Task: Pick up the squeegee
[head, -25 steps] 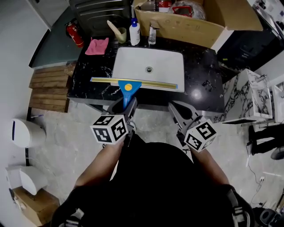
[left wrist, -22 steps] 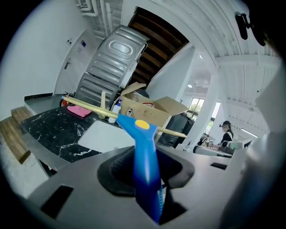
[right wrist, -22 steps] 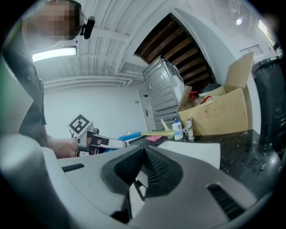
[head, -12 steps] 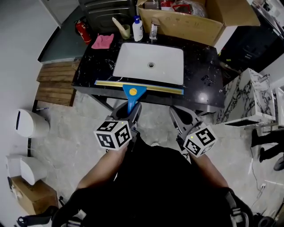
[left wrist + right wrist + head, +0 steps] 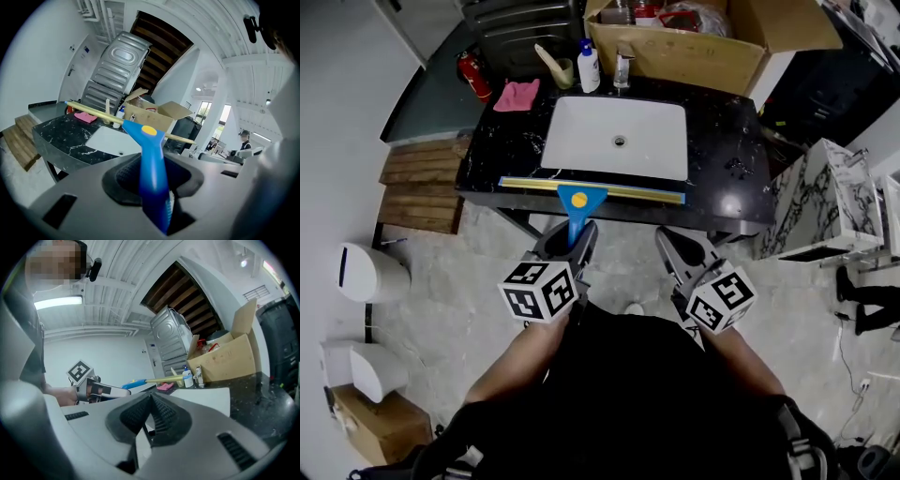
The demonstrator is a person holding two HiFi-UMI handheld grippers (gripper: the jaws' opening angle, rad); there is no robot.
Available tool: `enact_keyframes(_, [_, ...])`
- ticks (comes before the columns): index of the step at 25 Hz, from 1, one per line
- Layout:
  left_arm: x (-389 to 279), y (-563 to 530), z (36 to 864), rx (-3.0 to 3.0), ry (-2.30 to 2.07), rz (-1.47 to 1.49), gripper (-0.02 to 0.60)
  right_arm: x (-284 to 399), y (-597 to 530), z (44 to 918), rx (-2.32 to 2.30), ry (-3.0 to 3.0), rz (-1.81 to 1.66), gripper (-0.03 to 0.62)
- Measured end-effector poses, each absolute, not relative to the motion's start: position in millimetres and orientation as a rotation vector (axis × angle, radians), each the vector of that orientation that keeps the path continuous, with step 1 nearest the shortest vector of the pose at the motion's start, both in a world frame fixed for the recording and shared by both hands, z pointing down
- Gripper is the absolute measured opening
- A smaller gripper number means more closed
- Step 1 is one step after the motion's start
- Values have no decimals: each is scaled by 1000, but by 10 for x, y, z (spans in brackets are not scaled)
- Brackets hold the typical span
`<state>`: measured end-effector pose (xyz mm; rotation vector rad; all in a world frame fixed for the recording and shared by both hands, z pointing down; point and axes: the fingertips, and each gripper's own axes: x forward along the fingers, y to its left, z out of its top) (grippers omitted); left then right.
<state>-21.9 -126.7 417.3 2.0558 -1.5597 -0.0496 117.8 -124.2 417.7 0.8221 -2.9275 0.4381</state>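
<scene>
Black marble counter (image 5: 722, 159): pink cloth (image 5: 517, 95), soap bottle (image 5: 588, 67).

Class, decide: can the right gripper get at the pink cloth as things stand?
Probably not easily: the cloth lies at the far left corner, and the squeegee in the left gripper crosses before the right gripper.

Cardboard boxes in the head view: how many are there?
2. One large open box stands behind the sink at the top; a smaller box sits on the floor at lower left. The person may hide others.
</scene>
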Motion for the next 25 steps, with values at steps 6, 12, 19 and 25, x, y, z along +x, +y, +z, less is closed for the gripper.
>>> enact_keyframes(6, [-434, -1349, 4054, 2118, -1514, -24, 135, 961, -1305, 4146, 904, -2896, 475, 8])
enact_keyframes(12, [-803, -1287, 4091, 2114, -1501, -18, 135, 684, -1290, 4155, 956, -2875, 476, 8])
enact_keyframes(19, [-1092, -1216, 4126, 2111, -1484, -29, 135, 417, -1205, 4149, 970, -2854, 453, 8])
enact_keyframes(25, [-1240, -1168, 4114, 2117, -1470, -50, 135, 250, -1095, 4155, 966, -2834, 419, 8])
